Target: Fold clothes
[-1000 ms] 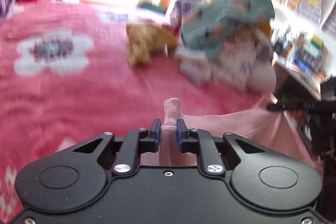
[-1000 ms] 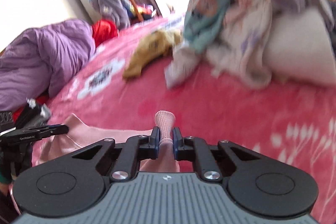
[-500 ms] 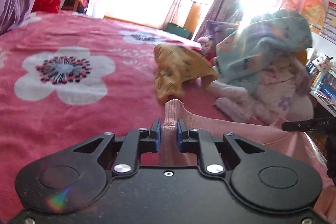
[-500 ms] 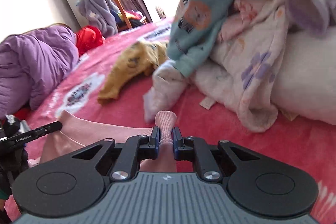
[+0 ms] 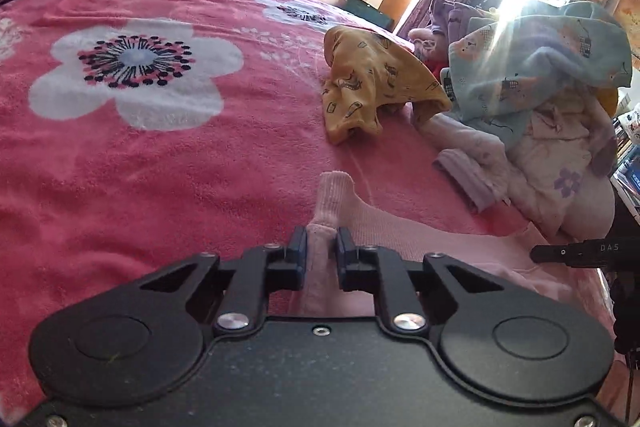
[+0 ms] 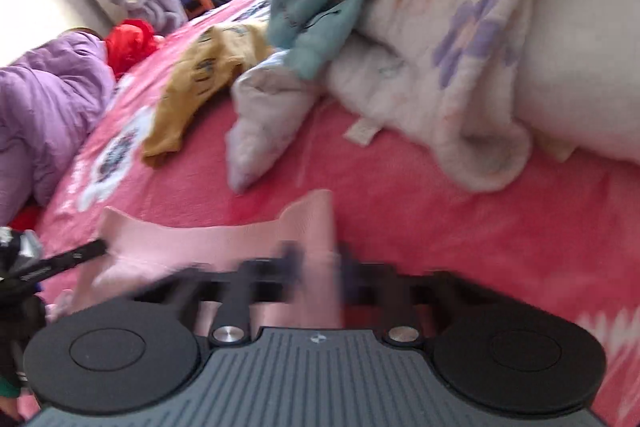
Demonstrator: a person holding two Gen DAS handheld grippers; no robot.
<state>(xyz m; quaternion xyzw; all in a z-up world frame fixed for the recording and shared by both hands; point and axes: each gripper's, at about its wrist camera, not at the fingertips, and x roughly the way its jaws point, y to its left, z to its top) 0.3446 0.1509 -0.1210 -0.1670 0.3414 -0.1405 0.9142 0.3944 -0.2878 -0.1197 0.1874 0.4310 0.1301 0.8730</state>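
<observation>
A pale pink garment [image 5: 404, 227] lies stretched over the pink flowered blanket [image 5: 160, 163] between my two grippers. In the left wrist view my left gripper [image 5: 321, 241] is shut on a bunched corner of it, and a tuft sticks up past the fingertips. The right wrist view is blurred. There my right gripper [image 6: 320, 261] is shut on the other corner of the pink garment [image 6: 224, 239]. Each view shows the tip of the other gripper: the right one [image 5: 576, 251] at the right edge, the left one [image 6: 64, 263] at the left edge.
A yellow printed garment [image 5: 372, 83] lies crumpled ahead on the blanket. Beside it is a heap of clothes: a teal top [image 5: 540, 67] over a white piece with purple flowers [image 6: 460, 67]. A purple duvet [image 6: 44, 107] and a red bundle [image 6: 132, 41] sit at the far side.
Both grippers came down and forward toward the blanket, still gripping the pink garment. The garment now lies flatter, and the heap of clothes looms nearer in the right wrist view.
</observation>
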